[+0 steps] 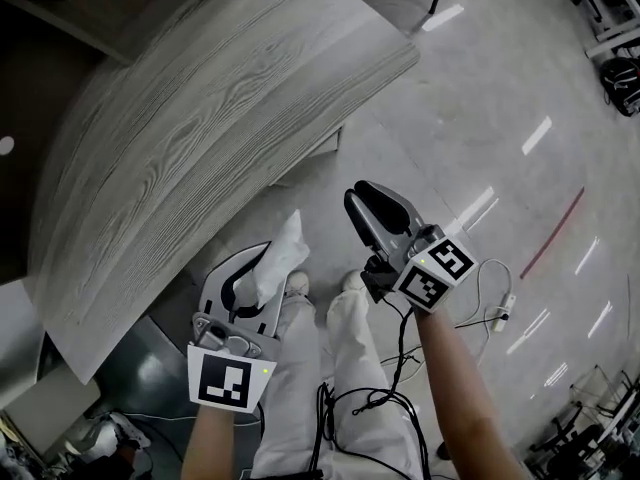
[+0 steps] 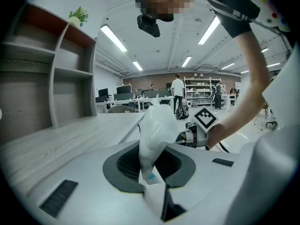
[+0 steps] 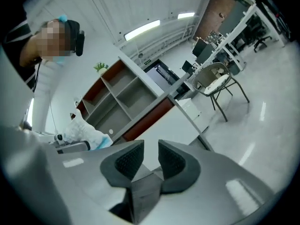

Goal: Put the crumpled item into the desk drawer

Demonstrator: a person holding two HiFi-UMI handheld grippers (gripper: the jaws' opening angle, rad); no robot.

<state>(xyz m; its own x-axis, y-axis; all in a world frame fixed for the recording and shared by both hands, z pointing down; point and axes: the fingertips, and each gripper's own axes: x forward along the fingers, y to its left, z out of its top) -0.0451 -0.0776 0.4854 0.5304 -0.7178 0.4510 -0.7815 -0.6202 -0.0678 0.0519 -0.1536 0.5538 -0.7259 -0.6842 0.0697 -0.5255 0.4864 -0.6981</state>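
Note:
A crumpled white item (image 1: 281, 258) with a bit of blue at its base sticks up from my left gripper (image 1: 256, 280), which is shut on it at the lower left, beside the desk's edge. In the left gripper view the crumpled item (image 2: 156, 131) is pinched between the dark pads of the left gripper (image 2: 151, 167). My right gripper (image 1: 372, 210) hovers over the floor to the right, apart from the item. Its jaws stand a little apart with nothing between them, as the right gripper (image 3: 150, 156) shows in its own view. No drawer front shows plainly.
The wood-grain desk top (image 1: 200, 138) fills the upper left. A shelf unit (image 3: 117, 97) stands by the desk, a chair (image 3: 213, 81) beyond it. My white-trousered legs (image 1: 335, 368) and black cables (image 1: 400, 363) lie below the grippers. Polished floor (image 1: 500, 118) spreads right.

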